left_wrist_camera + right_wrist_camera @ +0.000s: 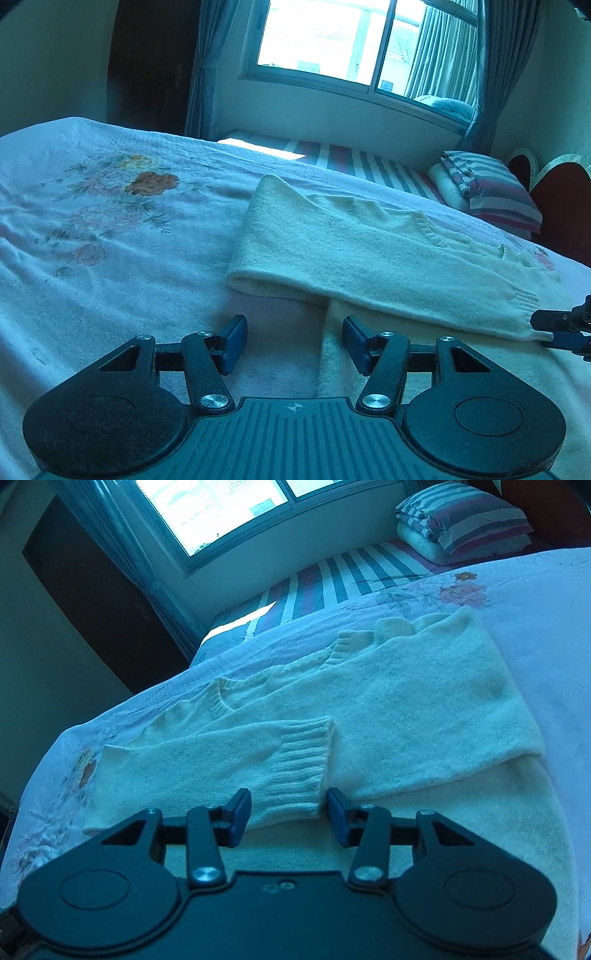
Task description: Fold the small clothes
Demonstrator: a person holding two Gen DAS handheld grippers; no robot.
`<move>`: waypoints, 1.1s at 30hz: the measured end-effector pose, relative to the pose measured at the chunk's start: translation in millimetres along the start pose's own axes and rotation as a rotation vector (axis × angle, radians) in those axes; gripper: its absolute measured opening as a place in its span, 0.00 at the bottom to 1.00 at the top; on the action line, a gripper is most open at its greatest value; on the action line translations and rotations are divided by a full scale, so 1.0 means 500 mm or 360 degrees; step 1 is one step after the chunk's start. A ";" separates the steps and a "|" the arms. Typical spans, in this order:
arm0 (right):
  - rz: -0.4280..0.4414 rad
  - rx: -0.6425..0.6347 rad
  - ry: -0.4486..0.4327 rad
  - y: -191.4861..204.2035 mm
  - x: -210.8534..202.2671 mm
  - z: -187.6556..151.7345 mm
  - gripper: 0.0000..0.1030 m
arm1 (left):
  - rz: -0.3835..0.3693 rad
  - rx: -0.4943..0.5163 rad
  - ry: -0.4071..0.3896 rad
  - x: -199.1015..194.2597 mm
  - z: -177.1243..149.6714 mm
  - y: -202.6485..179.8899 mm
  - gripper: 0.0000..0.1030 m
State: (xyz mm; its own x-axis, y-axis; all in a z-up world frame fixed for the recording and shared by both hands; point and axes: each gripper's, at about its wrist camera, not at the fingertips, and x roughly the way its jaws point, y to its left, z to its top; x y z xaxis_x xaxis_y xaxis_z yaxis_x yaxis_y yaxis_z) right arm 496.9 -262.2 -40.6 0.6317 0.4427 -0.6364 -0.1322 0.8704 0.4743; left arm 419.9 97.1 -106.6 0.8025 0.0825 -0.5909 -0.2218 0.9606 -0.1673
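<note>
cream sweater (388, 709) lay on the bedspread (92, 240); left gripper (294, 338) gaped empty at its edge, right gripper (289, 812) parted around a cuff (299, 764).

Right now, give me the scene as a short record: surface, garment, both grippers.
surface: bed with floral cover
garment: cream sweater, sleeves folded across the body
left gripper: open, nothing between the pads, at the sweater's edge
right gripper: open, ribbed cuff between the pads, not pinched
background: striped pillow, window
</note>
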 end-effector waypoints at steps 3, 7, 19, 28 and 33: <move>-0.0010 0.0010 -0.0015 0.006 0.007 -0.002 0.18 | -0.0001 0.0006 0.0001 0.008 0.006 -0.002 0.56; 0.0009 -0.0075 -0.0119 0.028 -0.012 0.012 0.06 | -0.0002 0.0023 0.0000 0.018 0.020 -0.009 0.56; -0.0194 -0.0075 -0.0331 -0.051 -0.087 0.085 0.06 | 0.0030 0.0040 -0.0009 0.040 0.022 -0.022 0.56; -0.0291 -0.0104 -0.0294 -0.103 -0.072 0.076 0.06 | 0.0073 0.0041 -0.0022 0.047 0.028 -0.011 0.56; -0.0326 -0.0111 -0.0258 -0.126 -0.062 0.071 0.06 | 0.0084 0.0055 -0.0025 0.051 0.024 -0.012 0.56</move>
State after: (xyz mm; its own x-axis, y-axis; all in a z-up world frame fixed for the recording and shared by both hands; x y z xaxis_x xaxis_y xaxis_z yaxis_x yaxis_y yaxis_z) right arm 512.9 -338.4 -29.1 0.7640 0.2206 -0.6063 -0.0380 0.9535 0.2990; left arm 448.3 96.8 -111.2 0.7988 0.1369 -0.5858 -0.2450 0.9634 -0.1088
